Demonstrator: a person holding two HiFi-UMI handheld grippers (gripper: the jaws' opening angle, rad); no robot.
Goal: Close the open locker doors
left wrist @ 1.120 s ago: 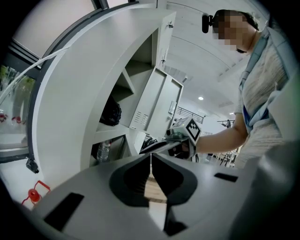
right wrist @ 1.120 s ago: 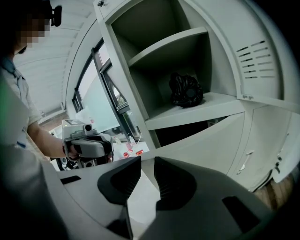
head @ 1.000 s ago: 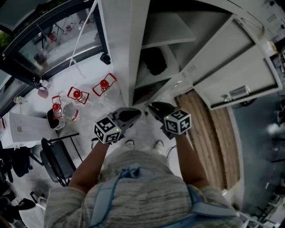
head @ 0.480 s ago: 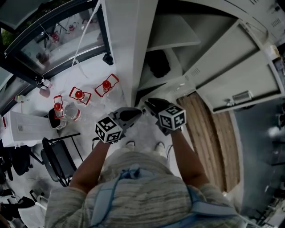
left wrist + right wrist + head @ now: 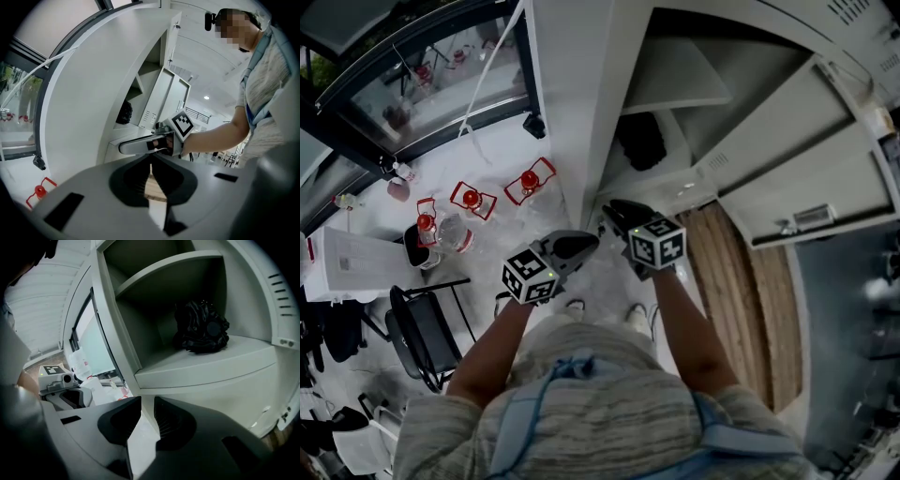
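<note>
1. Stood facing the locker [image 5: 572, 103], looking steeply down at both arms held out in front of it.
2. Had the left hand-held gripper [image 5: 589, 241] pressed together at the tips with nothing pinched, hanging in the air near the locker's front edge and touching nothing.
3. Had the right hand-held gripper [image 5: 611, 208] parted by only a narrow slit. Empty as well, and pointed at the front edge of the shelf [image 5: 206, 366] without resting on it.
4. Spotted a black bag [image 5: 201, 329] sitting on that shelf, toward the back of the open compartment.
5. Found the upper open door [image 5: 787, 103] and the lower open door [image 5: 811, 187] swung wide out to the right, well apart from both hand-held grippers.
6. Noticed the two hand-held grippers sat just beside each other, noses near but not touching.
7. Off to the left: some red-framed things [image 5: 473, 200] on the pale floor and a black chair [image 5: 422, 328].
</note>
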